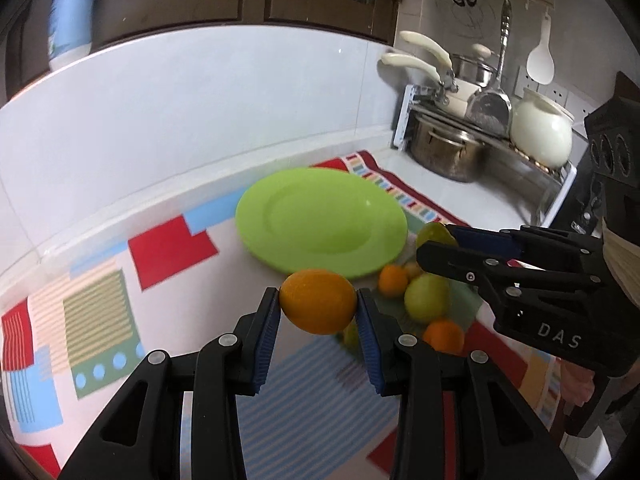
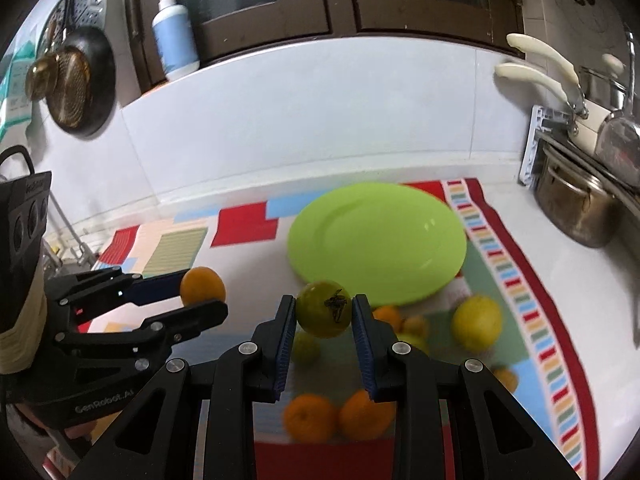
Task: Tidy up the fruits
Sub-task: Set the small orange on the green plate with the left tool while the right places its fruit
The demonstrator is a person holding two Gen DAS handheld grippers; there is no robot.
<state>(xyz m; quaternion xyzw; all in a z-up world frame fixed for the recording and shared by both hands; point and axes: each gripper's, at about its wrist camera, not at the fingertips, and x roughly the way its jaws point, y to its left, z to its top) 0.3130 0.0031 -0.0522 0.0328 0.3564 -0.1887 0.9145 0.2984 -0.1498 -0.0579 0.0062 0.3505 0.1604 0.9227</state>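
- Left wrist view: an orange [image 1: 318, 301] is seen clamped between the two blue pads of the left claw [image 1: 319, 305], raised above the patterned cloth [image 1: 100, 312].
- One green plate [image 1: 320, 220] is laid on the cloth beyond the orange; nothing is seen on it.
- In the same view the right claw [image 1: 438, 240] is seen at the right, closed on a green fruit [image 1: 434, 234] that is mostly hidden by its fingers.
- Right wrist view: that green fruit, a green tomato [image 2: 325, 314] with a dark stalk scar, is pinched between the pads of the right claw [image 2: 324, 316], near the plate's front edge.
- On the cloth below, loose fruit is counted: one yellow-green fruit [image 2: 477, 323], two oranges [image 2: 310, 418] side by side, one small green fruit [image 2: 305, 347], and a few blurred small ones [image 2: 400, 322] whose number cannot be told.
- The surface [image 1: 452, 192] to the right carries one steel pot [image 1: 448, 152].
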